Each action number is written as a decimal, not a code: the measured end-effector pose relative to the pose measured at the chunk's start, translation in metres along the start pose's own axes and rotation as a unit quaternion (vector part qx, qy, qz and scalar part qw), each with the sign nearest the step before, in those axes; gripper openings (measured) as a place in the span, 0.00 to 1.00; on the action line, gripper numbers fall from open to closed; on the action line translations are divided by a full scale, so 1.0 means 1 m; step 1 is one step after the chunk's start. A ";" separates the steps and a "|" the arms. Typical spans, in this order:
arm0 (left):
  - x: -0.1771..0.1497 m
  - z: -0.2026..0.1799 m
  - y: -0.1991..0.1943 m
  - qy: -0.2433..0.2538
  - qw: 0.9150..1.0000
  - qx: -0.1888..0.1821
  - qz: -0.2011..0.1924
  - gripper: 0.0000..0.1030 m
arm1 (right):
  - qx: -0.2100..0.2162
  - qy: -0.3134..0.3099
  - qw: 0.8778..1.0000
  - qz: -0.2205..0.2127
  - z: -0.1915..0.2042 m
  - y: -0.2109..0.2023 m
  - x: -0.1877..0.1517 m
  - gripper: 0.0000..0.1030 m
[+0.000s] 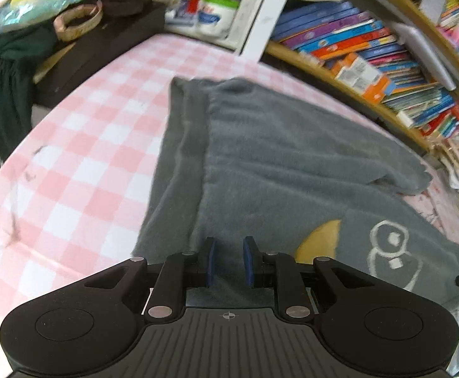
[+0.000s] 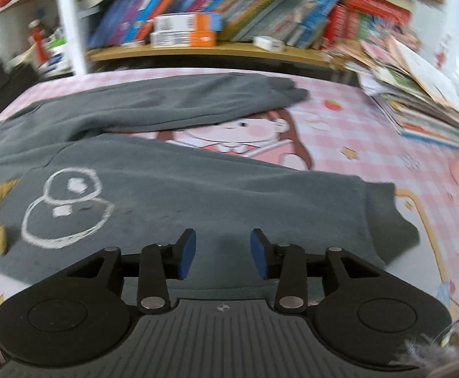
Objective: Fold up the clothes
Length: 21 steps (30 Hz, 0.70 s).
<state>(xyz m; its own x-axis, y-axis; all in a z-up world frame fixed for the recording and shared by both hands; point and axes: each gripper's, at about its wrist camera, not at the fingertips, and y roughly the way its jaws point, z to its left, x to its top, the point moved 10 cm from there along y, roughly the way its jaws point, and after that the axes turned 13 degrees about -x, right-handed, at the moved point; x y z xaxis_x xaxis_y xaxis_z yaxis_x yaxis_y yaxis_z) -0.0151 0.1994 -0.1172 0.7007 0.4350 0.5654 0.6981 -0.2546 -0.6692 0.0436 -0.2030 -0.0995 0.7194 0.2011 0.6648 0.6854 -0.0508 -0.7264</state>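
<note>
Bookshelves point(image 2: 217, 22) crowd the far side of a pink checked tabletop point(image 1: 81, 163). A grey garment point(image 1: 276, 163) lies spread flat across it. The left gripper point(image 1: 228, 260) hangs over its near edge, fingers point(image 1: 211, 260) narrowly parted, gripping nothing. The right gripper point(image 2: 222, 253) hangs over the near hem, fingers point(image 2: 188, 253) released, cloth beneath them.

hidden: near edge of the grey garment point(image 1: 261, 157) behind the left gripper point(image 1: 228, 260) body; same under the right gripper point(image 2: 222, 253) | hidden: cartoon girl print point(image 2: 242, 132) on the pink checked cloth point(image 1: 81, 163), partly covered by the garment | blurred: book spines point(image 2: 229, 9) on the shelf, titles unreadable | cut off: white figure outline point(image 1: 393, 252), lower part
</note>
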 end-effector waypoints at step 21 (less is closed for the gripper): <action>-0.004 -0.082 0.017 0.195 0.977 -0.072 0.044 0.45 | -0.011 0.000 1.000 0.006 0.035 -0.015 -0.008 0.49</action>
<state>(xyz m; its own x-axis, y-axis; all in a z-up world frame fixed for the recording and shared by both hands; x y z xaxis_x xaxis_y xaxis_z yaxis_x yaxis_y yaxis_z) 0.0058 0.1224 -0.0915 0.7422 0.0500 0.6683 0.6261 -0.4074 -0.6649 0.0232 -0.1699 -0.0998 0.7278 0.2011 0.6556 0.6788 -0.0752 -0.7305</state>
